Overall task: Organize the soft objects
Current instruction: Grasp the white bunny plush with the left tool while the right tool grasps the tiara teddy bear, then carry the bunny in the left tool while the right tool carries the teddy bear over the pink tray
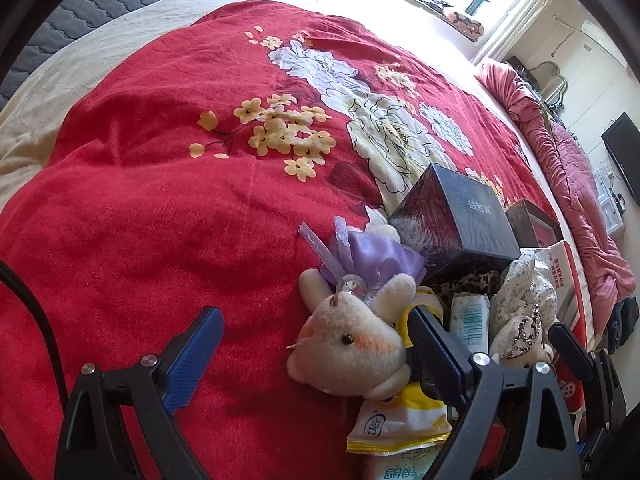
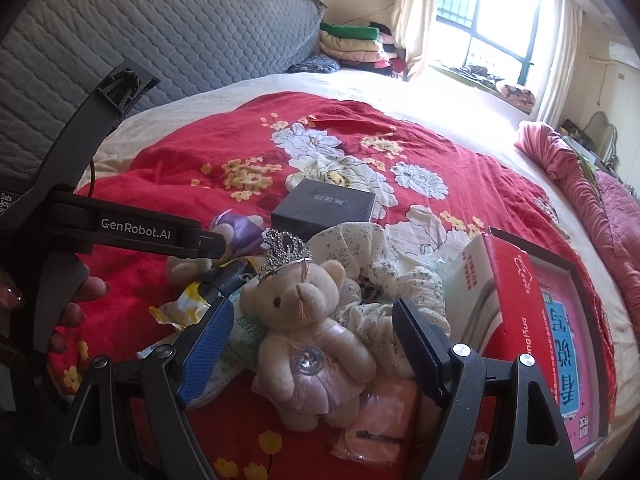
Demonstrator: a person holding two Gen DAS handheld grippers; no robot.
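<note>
A cream teddy bear with a purple bow lies on its side on the red bed cover, its head at the near edge of the pile. Just beside it a second cream teddy bear in a pink dress and silver crown lies on its back, touching a crumpled flowery white cloth.

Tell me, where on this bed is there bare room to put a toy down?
The red floral quilt lies bare left of the purple-dress bear, up to the yellow blossoms. It is crowded around the black box, tiara bear, floral cloth and red carton.
</note>
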